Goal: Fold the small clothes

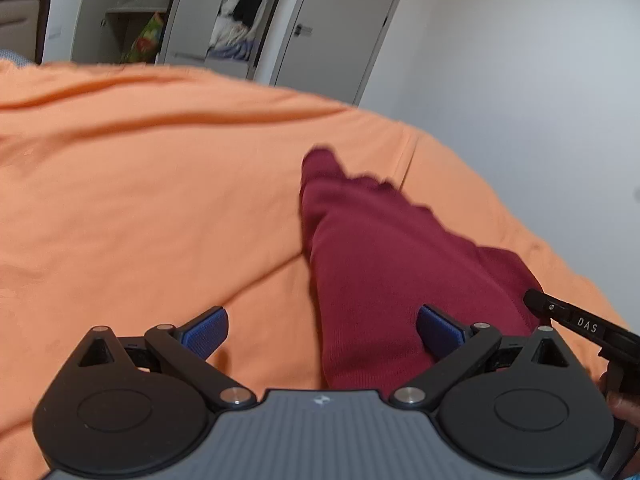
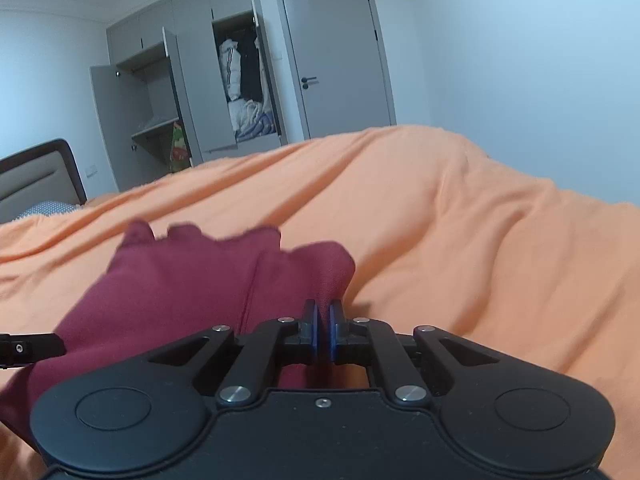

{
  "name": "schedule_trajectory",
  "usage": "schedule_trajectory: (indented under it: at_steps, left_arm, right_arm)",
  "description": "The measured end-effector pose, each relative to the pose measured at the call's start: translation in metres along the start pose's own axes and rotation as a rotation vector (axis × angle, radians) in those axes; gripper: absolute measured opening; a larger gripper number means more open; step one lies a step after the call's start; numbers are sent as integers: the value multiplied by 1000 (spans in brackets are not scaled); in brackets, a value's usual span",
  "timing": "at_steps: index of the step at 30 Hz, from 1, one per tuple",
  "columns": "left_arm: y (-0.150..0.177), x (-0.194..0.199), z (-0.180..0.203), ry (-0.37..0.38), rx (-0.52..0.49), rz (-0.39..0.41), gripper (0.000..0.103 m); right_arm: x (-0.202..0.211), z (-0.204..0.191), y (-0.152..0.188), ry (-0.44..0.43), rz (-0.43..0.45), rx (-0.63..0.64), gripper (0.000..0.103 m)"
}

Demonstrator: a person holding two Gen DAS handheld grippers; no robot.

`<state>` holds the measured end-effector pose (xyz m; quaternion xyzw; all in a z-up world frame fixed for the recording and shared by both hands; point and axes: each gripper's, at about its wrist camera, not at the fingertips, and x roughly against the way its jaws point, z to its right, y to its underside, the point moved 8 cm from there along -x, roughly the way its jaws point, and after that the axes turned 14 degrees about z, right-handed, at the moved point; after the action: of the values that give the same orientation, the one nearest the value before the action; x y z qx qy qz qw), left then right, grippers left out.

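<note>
Two grippers: left gripper (image 1: pixel 322 330) released, right gripper (image 2: pixel 323 330) marked "DAS" grasping maroon garment (image 2: pixel 192 284).

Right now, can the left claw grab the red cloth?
Probably yes. The left claw is open with its jaws spread wide, and the red cloth lies on the orange blanket partly between them, nothing blocking. The right claw is already shut on its other edge.

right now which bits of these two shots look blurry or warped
Left wrist view: the far end of the maroon garment is motion-smeared, and the wardrobe leans from fisheye bending. Right wrist view: the garment's far edge is soft, while the shut fingers look sharp and the door bows.
</note>
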<state>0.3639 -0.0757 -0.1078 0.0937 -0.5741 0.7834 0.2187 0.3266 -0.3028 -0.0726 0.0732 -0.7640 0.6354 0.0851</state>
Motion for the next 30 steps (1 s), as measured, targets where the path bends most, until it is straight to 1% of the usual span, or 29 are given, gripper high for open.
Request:
schedule_trajectory:
  at_steps: [1,3,4,6,7,8,9,10,12,14,16,20,23,27,30]
  left_arm:
    - [4,-2,-3,-5,10,-8,102]
    - [9,-4,-9,-11,34,-21,103]
    - [9,-3,-12,-9,48,-22,103]
    - [7,1,-16,-5,70,-10,102]
    - [4,4,-17,-10,76,1,102]
    - [1,8,-15,-13,75,16,102]
    - [-2,11,-15,-14,69,33,102]
    - [-3,15,-14,-10,60,46,102]
    - [-3,21,-11,4,43,60,102]
    - [2,24,-6,11,32,50,102]
    - [11,24,-3,26,14,30,102]
    - [28,20,-6,21,11,-1,102]
    - [32,15,-10,22,22,-17,103]
    - [29,15,-9,23,14,-15,103]
    - [16,18,-8,23,21,26,103]
  right_arm:
    - [-1,-3,3,0,3,5,8]
    - [1,-5,3,5,16,20,20]
    - [3,-5,2,7,25,27,24]
    - [7,-5,1,13,44,38,52]
    - [13,-6,0,9,59,43,60]
    - [17,-7,-1,8,74,48,72]
    - [22,-8,-1,8,91,55,79]
    - [28,-10,-2,5,109,63,82]
    - [39,-17,-1,-2,132,79,94]
    - [47,-22,3,-11,135,88,98]
    - [52,-27,11,-18,126,92,98]
    - [50,-28,35,2,70,94,101]
    - [46,-24,51,26,29,74,102]
    - [46,-20,46,17,38,38,102]
    - [46,-19,35,6,71,41,102]
